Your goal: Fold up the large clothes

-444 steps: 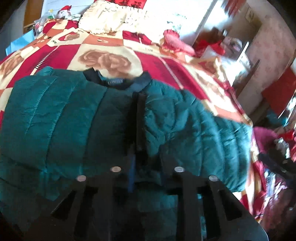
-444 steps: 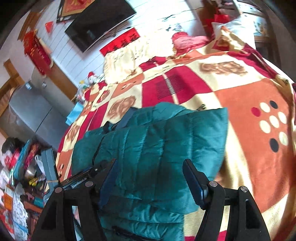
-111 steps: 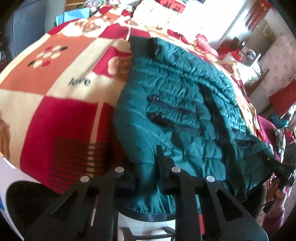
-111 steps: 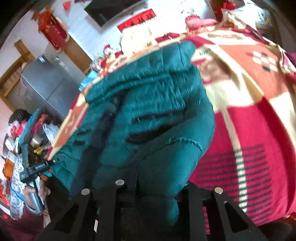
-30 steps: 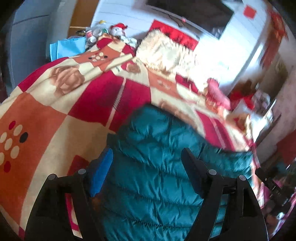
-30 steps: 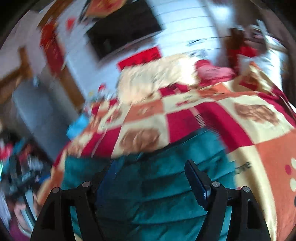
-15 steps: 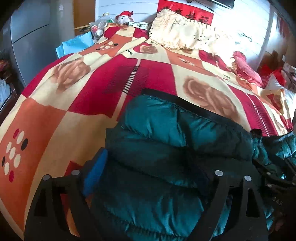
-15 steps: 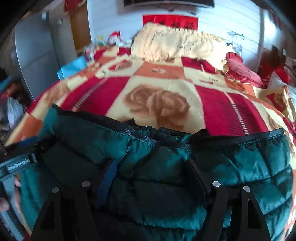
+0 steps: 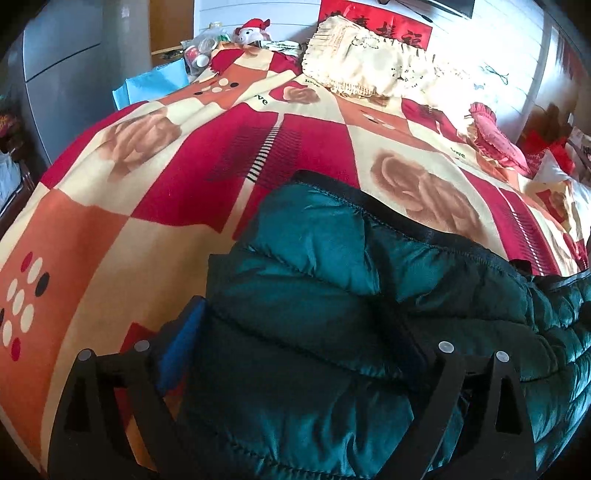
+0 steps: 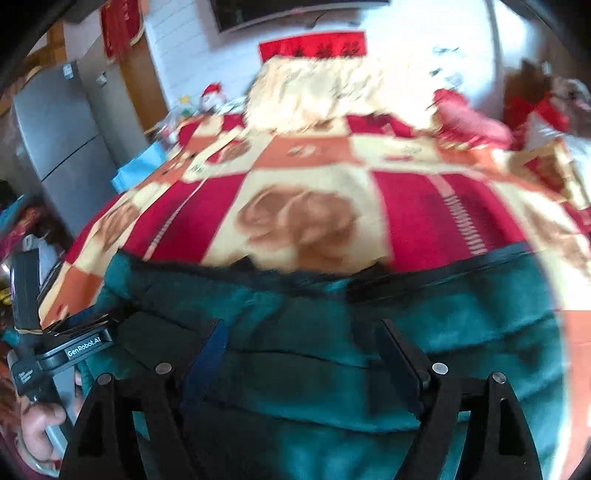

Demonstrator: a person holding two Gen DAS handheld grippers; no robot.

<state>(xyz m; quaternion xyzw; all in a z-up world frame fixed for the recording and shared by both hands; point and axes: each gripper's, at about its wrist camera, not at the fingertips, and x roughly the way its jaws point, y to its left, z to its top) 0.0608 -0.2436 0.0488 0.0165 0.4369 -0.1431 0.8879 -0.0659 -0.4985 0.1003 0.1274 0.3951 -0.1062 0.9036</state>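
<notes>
A dark teal quilted jacket [image 9: 332, 295] lies folded on the near part of the bed, its black-trimmed hem edge toward the far side. My left gripper [image 9: 299, 328] is open, jaws wide apart, pressed down over the jacket's left part. The jacket [image 10: 461, 332] fills the lower right wrist view. My right gripper [image 10: 303, 347] is open above the jacket's middle. The left gripper's body and the hand holding it show at the left of the right wrist view [image 10: 55, 347].
The bed has a red, orange and cream rose-patterned blanket [image 9: 155, 177]. A cream fringed pillow [image 9: 369, 66] and a pink cushion [image 9: 495, 136] lie at the head. A grey cabinet [image 9: 55, 55] stands left of the bed. A plush toy [image 9: 255, 29] sits beyond.
Both grippers, open throughout, have dropped lower onto the folded jacket. The right wrist view has pulled back slightly and is blurred by motion.
</notes>
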